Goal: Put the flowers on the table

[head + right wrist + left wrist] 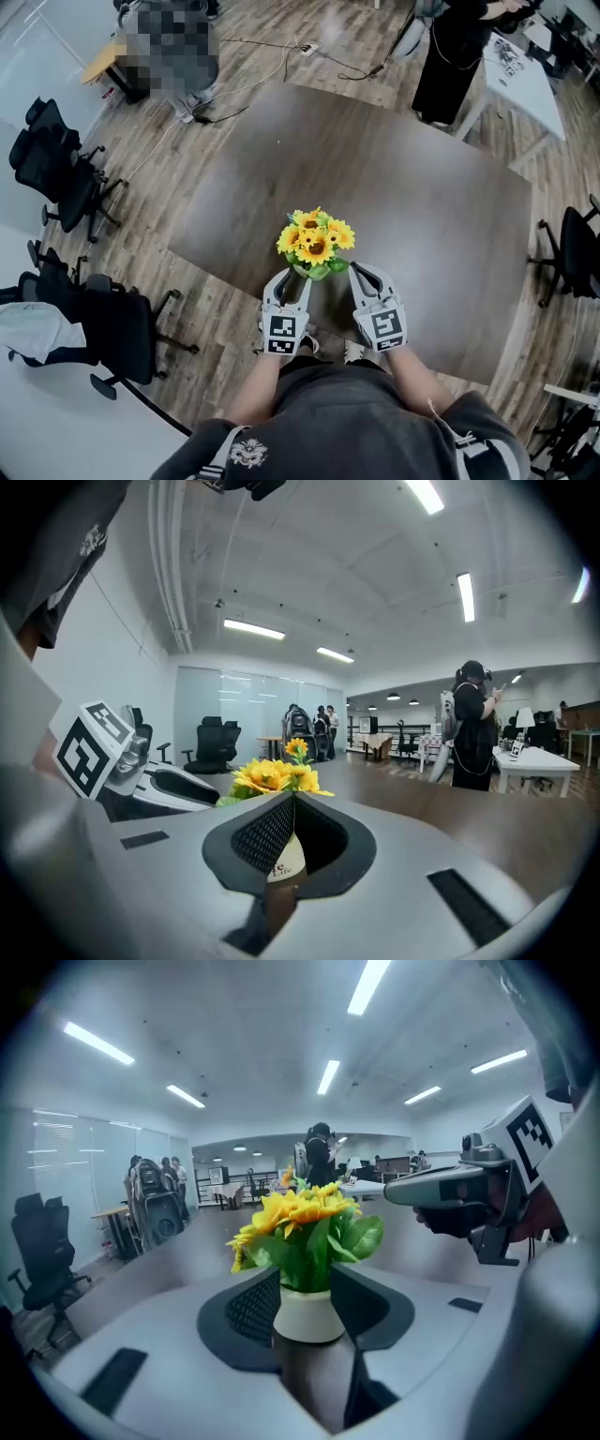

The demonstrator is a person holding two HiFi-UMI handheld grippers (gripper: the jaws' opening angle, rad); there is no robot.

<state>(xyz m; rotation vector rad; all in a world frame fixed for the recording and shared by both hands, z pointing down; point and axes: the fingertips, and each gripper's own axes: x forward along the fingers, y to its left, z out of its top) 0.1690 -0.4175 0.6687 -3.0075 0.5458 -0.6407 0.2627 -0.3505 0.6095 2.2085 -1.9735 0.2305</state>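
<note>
The left gripper [292, 284] is clamping the white pot [305, 1314] of the yellow flowers [315, 242], its pads [251, 1305] pressing on both sides of the pot at a partly open width. The right gripper [364, 278] is keeping its jaws together, tips meeting, gripping nothing and pointing at the pot from the other side. The flowers are sitting over the table [422, 216] at its near edge, by the person; whether the pot is resting on the table cannot be told.

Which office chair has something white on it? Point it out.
The black chair at the head view's lower left, bearing a white cloth; the others are bare.
</note>
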